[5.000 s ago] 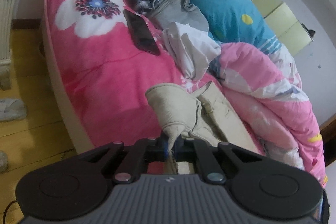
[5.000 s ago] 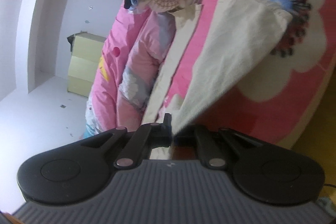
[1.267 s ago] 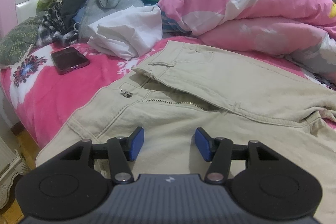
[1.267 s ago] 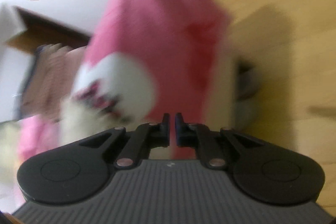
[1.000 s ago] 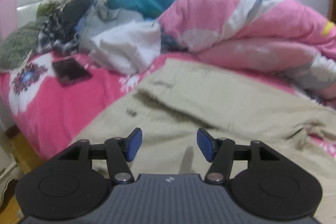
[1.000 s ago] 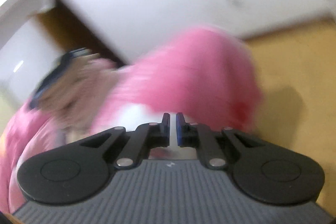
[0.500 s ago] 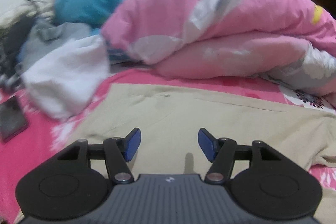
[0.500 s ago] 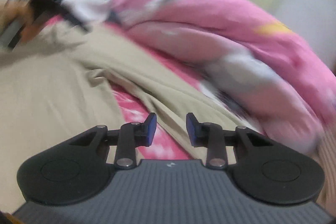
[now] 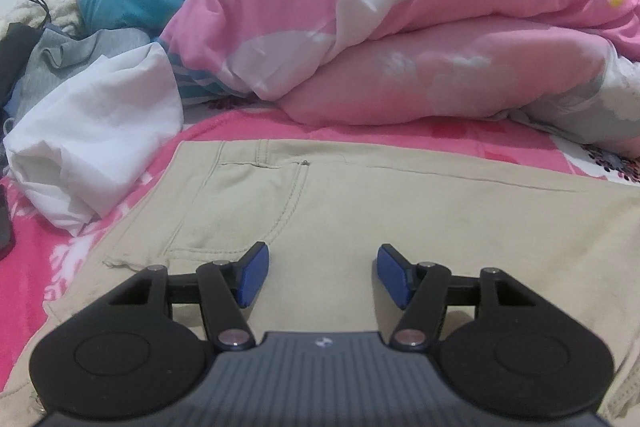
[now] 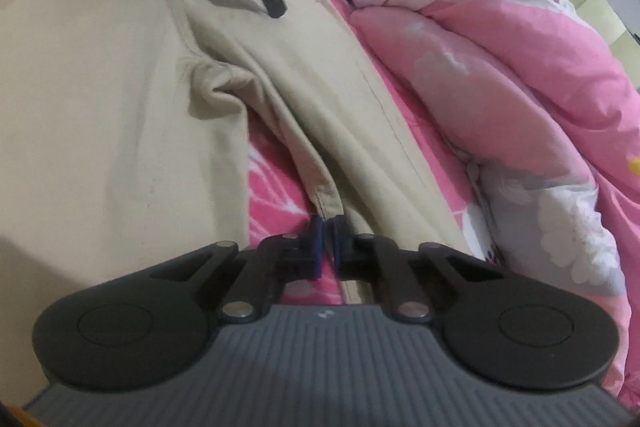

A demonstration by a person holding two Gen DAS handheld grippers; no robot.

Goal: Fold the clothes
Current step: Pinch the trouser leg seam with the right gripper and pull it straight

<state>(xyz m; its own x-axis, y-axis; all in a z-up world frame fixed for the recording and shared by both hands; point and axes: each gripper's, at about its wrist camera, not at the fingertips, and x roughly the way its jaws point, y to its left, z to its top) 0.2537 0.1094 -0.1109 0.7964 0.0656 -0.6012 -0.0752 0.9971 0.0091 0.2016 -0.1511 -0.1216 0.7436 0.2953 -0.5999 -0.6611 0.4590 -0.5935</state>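
- On the bed, the beige trousers lie spread flat beside the pink quilt.
- My left tool hovers over them, jaws apart, nothing between.
- My right tool has just closed, pinching a trouser-leg edge.

The beige trousers are matt woven cloth with stitched seams. At twelve o'clock the pink quilt looks soft, smooth and slightly sheeny. The left tongs are matt black plastic with blue pads and shiny metal pivot pins.
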